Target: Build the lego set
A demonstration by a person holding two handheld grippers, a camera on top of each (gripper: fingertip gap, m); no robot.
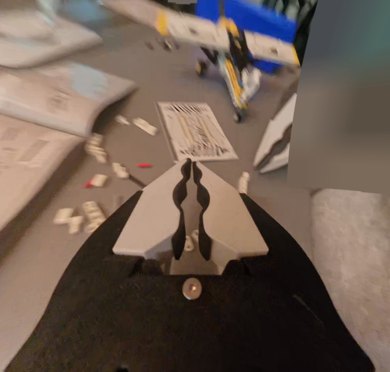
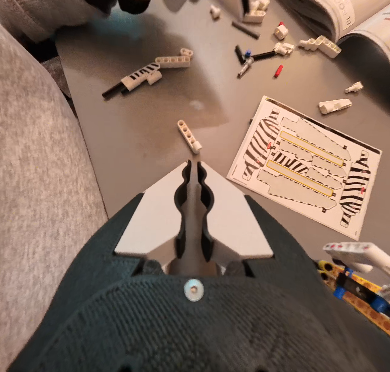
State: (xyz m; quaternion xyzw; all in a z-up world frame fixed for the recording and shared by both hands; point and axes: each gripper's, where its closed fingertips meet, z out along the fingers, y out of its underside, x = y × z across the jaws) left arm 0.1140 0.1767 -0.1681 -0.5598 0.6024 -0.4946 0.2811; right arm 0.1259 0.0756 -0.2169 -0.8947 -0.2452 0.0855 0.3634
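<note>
**A:** On the grey table [image 1: 147,83], left wrist view first. What is listed?

**B:** Left gripper [image 1: 192,163]: tips nearly together, only a thin slit between them, nothing held. Whole view smeared by motion. Sticker sheet [image 1: 196,131] just past the tips. Scattered white pieces [image 1: 97,148] to the left, shapes hard to tell. Red pin [image 1: 144,165] beside them. Open instruction booklet [image 1: 52,100], cut off at the left edge. Part-built model [image 1: 236,66], yellow, black and white, farther back before a blue box [image 1: 253,17]. Right gripper [image 1: 272,146], partly covered by a grey patch.

**A:** And the right wrist view?

**B:** Sharper. Right gripper [image 2: 194,162]: a narrow gap between the tips, empty. White beam [image 2: 189,135] with holes just ahead of the tips, apart from them. Striped assembly [image 2: 147,74] farther off, left. Sticker sheet [image 2: 304,167] to the right. Loose white pieces [image 2: 318,44], black rods and red pin [image 2: 279,70] near the booklet [image 2: 337,9], which is cut off at the top corner. Model [image 2: 358,277] cropped at the right edge. Grey sofa [image 2: 31,150] along the left.
</note>
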